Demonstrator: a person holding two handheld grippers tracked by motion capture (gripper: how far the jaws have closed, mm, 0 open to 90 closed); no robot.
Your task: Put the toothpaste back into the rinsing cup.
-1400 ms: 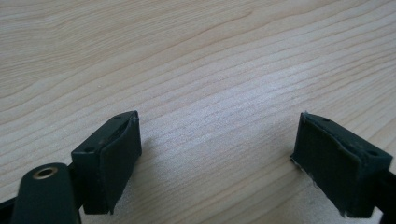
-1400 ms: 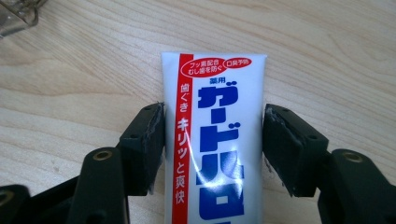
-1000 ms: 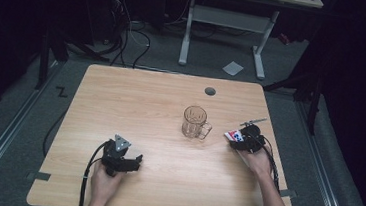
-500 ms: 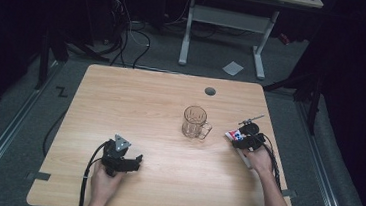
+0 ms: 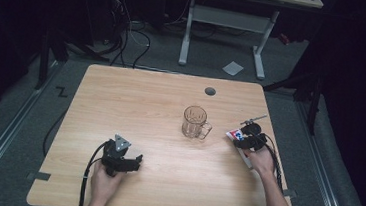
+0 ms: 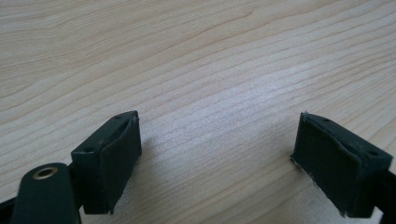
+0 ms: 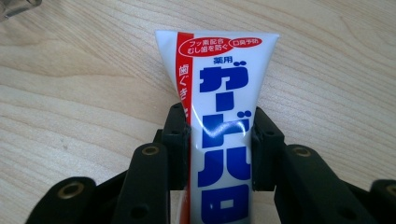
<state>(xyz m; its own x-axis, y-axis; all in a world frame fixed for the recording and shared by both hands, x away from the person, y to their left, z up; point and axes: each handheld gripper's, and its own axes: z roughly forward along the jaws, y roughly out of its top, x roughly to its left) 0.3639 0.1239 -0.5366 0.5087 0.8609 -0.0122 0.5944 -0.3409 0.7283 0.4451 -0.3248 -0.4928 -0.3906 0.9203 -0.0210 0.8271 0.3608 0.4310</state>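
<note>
1. Right tool (image 7: 218, 140): jaws have just been closing and are now clamped on the toothpaste tube (image 7: 219, 93), one pad (image 7: 180, 135) on each long side of the tube.
2. Tube: white, red stripe along one edge, big blue characters. Lies flat on the tabletop (image 7: 70, 93); its flat crimped end points to 12 o'clock in the right gripper view, away from the tool.
3. High view: right tool (image 5: 248, 139) sits near the right edge of the tabletop (image 5: 135, 104), at 3 o'clock from tabletop centre. Tube (image 5: 234, 134) pokes out on the tool's 9 o'clock side, toward the mug.
4. Glass mug (image 5: 195, 122): upright, clear, handle toward 4 o'clock. Near the tube end at its 9 o'clock, not touching.
5. Left tool (image 6: 217, 158): jaws wide apart, nothing between the pads (image 6: 116, 158), bare wood below.
6. High view: left tool (image 5: 120, 158) at 7 o'clock from tabletop centre, grey plate on top, cable trailing toward 6 o'clock. Well apart from mug and tube.
7. Round grommet hole (image 5: 210, 91) at 12 o'clock from the mug, near the far edge.
</note>
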